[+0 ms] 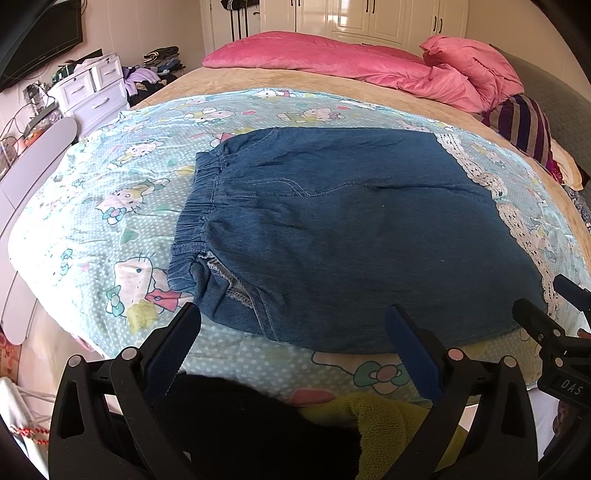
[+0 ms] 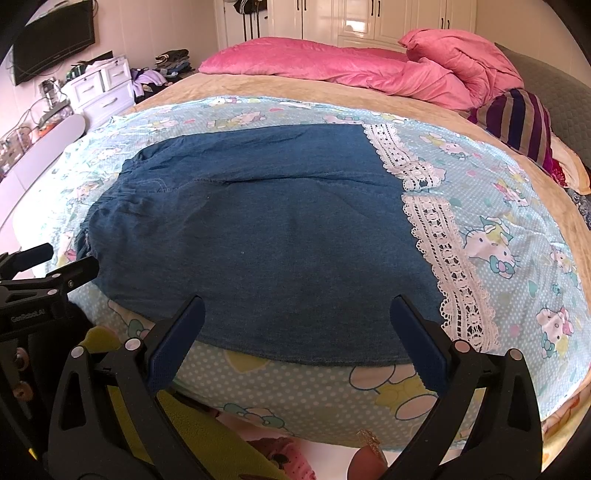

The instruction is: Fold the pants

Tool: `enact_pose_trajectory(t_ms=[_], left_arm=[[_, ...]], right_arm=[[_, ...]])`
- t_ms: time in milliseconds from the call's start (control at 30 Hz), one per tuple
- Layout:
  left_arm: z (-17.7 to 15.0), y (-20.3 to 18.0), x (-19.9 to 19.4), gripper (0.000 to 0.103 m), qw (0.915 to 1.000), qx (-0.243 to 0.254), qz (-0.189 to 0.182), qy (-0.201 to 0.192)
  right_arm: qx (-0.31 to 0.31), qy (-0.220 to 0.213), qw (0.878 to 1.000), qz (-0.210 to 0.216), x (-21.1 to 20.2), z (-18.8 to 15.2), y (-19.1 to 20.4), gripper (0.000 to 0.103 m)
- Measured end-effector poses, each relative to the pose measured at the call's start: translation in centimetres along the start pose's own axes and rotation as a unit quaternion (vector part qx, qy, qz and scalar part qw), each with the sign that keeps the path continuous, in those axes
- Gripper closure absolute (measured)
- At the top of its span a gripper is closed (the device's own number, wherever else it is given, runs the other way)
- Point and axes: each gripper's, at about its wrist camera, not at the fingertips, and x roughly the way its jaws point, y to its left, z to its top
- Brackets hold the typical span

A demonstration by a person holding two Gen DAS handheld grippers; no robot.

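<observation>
A home bedroom: ahead of the grippers spreads a wide bed with a tan blanket [image 1: 236, 83], a pale blue cartoon-cat cotton sheet [image 1: 92, 206] and a crumpled pink quilt [image 1: 369, 66]. Beyond stand cream panelled wardrobe doors [image 2: 373, 18] (dark handles), and off to the left a white drawer chest [image 2: 99, 88] under a wall-mounted black television [image 2: 55, 40].

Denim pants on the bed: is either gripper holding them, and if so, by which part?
Nothing is held. Left gripper and right gripper both hover open at the near edge of the denim pants.
</observation>
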Motion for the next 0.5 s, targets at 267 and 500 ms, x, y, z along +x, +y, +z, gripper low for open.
enact_pose_trajectory(t_ms=[267,500], left_arm=[[0.03,0.04,0.06,0.004,1.0000,0.000,0.001,0.001],[0.15,0.48,0.39,0.004,1.0000,-0.003,0.002,0.001]], right_arm=[[-0.004,-0.001,1.000,0.001,0.02,0.25,0.06,0.008],[-0.007,0.000,1.000,0.002,0.19,0.57,0.24,0.008]])
